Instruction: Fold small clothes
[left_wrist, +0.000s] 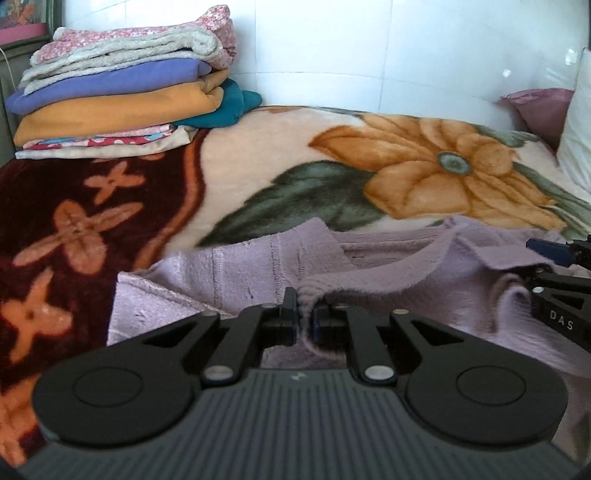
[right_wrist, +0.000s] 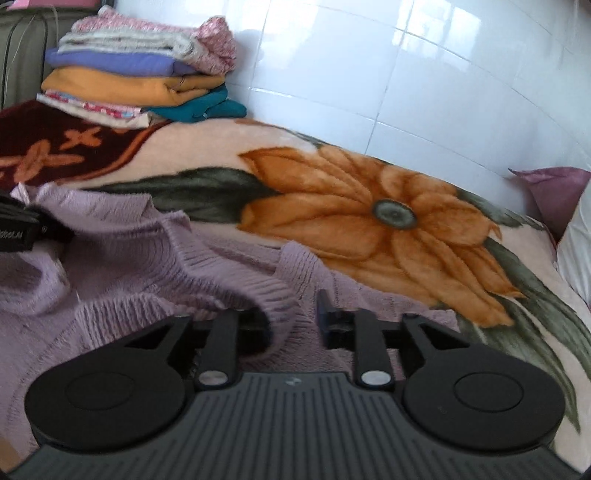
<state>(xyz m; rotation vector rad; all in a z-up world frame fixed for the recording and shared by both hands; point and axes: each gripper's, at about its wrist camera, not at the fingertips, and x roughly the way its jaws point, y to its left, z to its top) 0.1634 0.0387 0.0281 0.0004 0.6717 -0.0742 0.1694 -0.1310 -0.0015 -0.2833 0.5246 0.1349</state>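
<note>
A lilac knitted sweater (left_wrist: 406, 280) lies rumpled on the floral blanket (left_wrist: 258, 155) in front of both grippers. My left gripper (left_wrist: 304, 317) is shut on a pinched fold of the sweater, which bunches up between its pads. In the right wrist view the sweater's ribbed hem (right_wrist: 236, 288) drapes over the left finger of my right gripper (right_wrist: 291, 321) and hides it. The right finger (right_wrist: 325, 314) stands clear of the cloth, so the jaws are apart. The right gripper's fingers (left_wrist: 550, 251) show at the left wrist view's right edge. The left gripper (right_wrist: 22, 229) shows at the right wrist view's left edge.
A stack of folded clothes (left_wrist: 122, 92) (right_wrist: 140, 74) sits at the far left against the white tiled wall (left_wrist: 369, 44). A purple pillow (left_wrist: 535, 107) and a white pillow (left_wrist: 576, 140) lie at the far right. The blanket (right_wrist: 369, 221) stretches beyond the sweater.
</note>
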